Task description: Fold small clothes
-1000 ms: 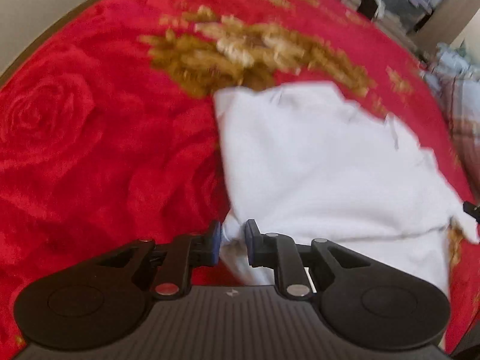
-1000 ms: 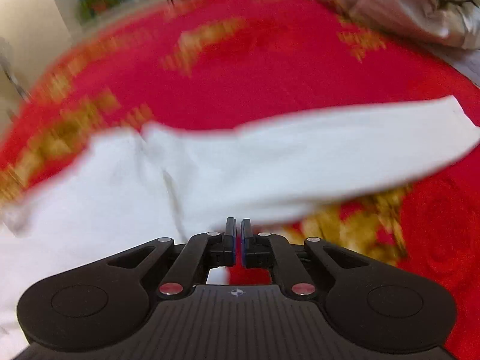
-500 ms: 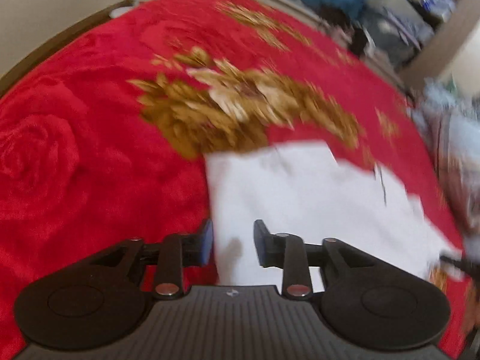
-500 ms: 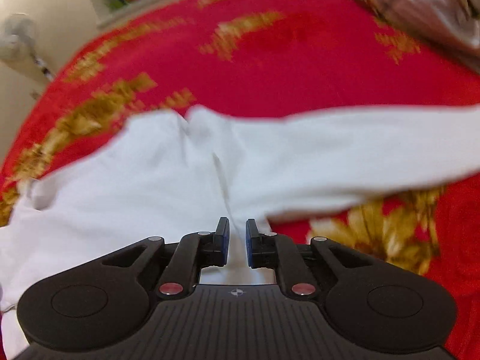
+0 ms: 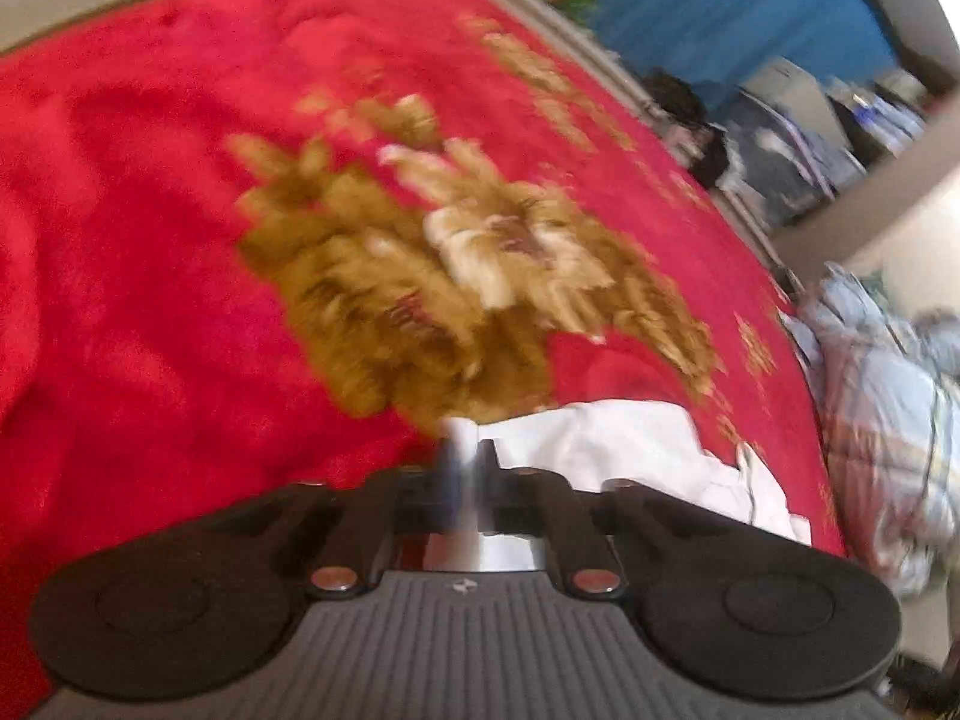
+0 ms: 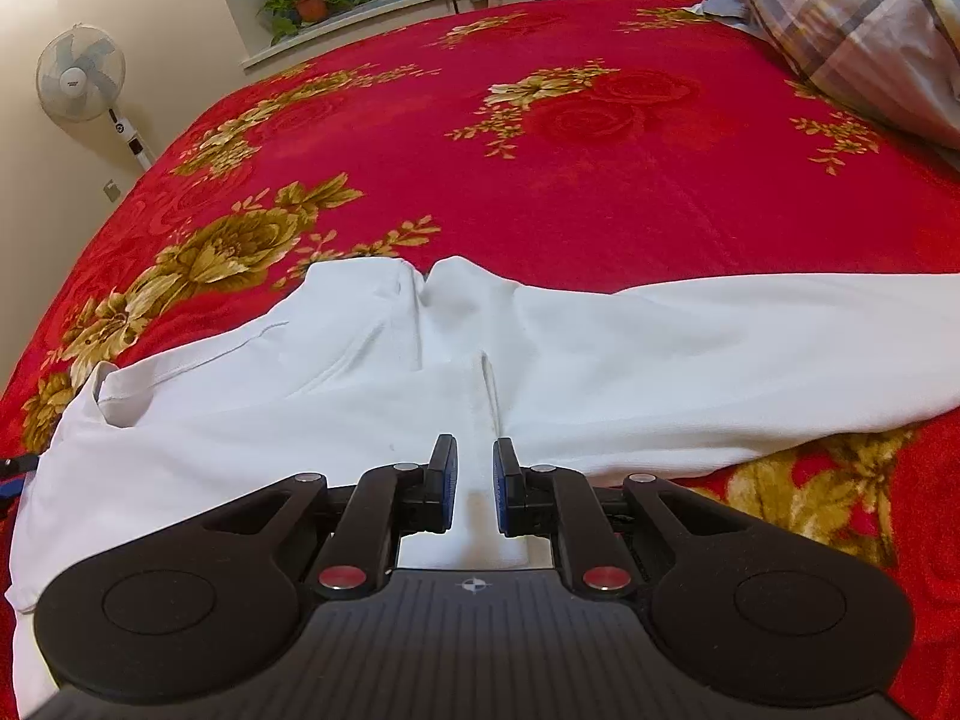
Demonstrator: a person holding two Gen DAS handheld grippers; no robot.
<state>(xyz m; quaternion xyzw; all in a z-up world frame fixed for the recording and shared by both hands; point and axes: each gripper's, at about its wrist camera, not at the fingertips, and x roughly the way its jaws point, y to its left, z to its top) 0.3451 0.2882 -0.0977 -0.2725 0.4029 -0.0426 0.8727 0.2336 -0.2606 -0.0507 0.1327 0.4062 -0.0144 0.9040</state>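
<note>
Red flowered bedspread point(image 6: 600, 192) carries the work, spread flat so cloth can be smoothed on it. Nearest, the right gripper point(image 6: 474, 489) sits released, jaws apart over the white garment point(image 6: 372, 408), which lies stretched along the bed's near edge, likely laid out for folding. The left gripper point(image 5: 465, 468) is blurred; jaws look nearly together with white cloth between them, but I cannot tell. A checked quilt point(image 6: 852, 24) is heaped at the far right corner, out of the way.

A big bed point(image 6: 600, 192) has a red blanket point(image 6: 390, 150) with gold flowers. White pants point(image 6: 540, 372) lie flat near its front edge. A checked quilt point(image 6: 852, 30) sits at the far right corner.
</note>
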